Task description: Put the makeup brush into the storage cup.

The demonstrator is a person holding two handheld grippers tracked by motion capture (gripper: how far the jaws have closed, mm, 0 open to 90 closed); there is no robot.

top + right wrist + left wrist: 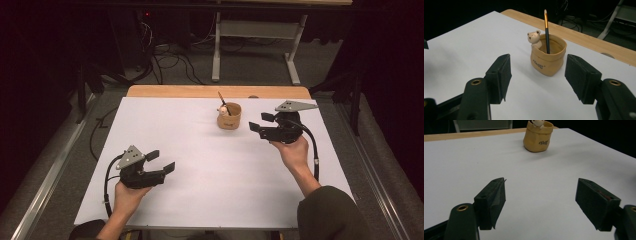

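Beyond the work: the table and the room behind it

We are seeing a flat white sheet (190, 165) covering a light wooden tabletop (200, 91), while a grey metal frame on two feet (255, 30) is standing on the carpet beyond, beside tangled black cables (170, 60).

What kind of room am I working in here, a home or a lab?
Most likely a lab or recording bay. A white-covered table stands among dark surrounds, loose cables run over grey carpet, and an adjustable desk frame stands behind. The tan holder looks like a staged prop.
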